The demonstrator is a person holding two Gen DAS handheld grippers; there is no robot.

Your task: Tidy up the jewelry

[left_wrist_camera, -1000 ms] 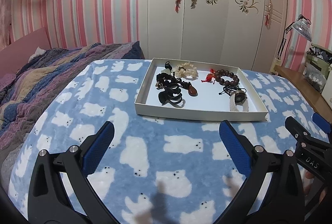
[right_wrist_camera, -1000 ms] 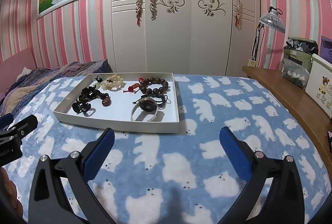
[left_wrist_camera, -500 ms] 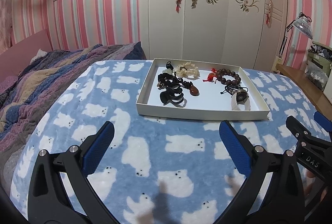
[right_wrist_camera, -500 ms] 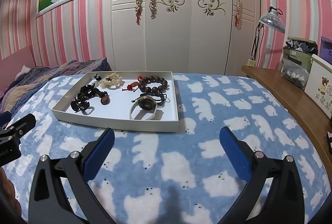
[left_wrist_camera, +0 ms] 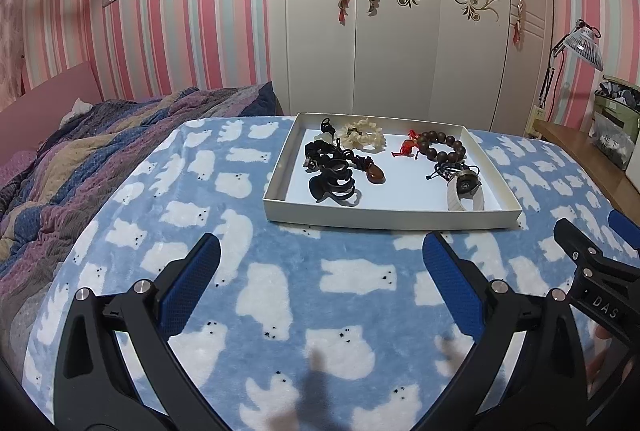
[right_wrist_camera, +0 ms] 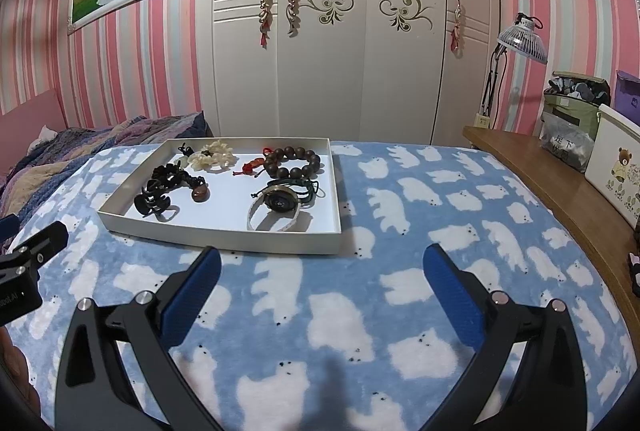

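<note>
Jewelry lies loose in a shallow white tray that sits on a bed covered by a blue blanket printed with white bears. In the tray's left part a black hair claw lies nearest the front wall, with a tangle of black cord behind it and a brown pendant just beside it. A cream bracelet of pale pieces lies toward the back. To the right, a dark wooden bead bracelet touches a red knotted charm, and in front of them a watch with a white band stands on its edge, a dark cord piece touching it.

Both tools hover low over the blanket on the near side of the tray, well short of it. The left hand-held gripper has its blue-padded fingers spread wide with nothing between them; the right hand-held gripper is equally wide and empty. Only bare blanket lies between either one and the tray's front wall.

A striped quilt is bunched on the bed's left side. Along the right runs a wooden surface carrying a white box with a bear picture and a green bag, with a lamp standing behind. A white wardrobe fills the back wall.
</note>
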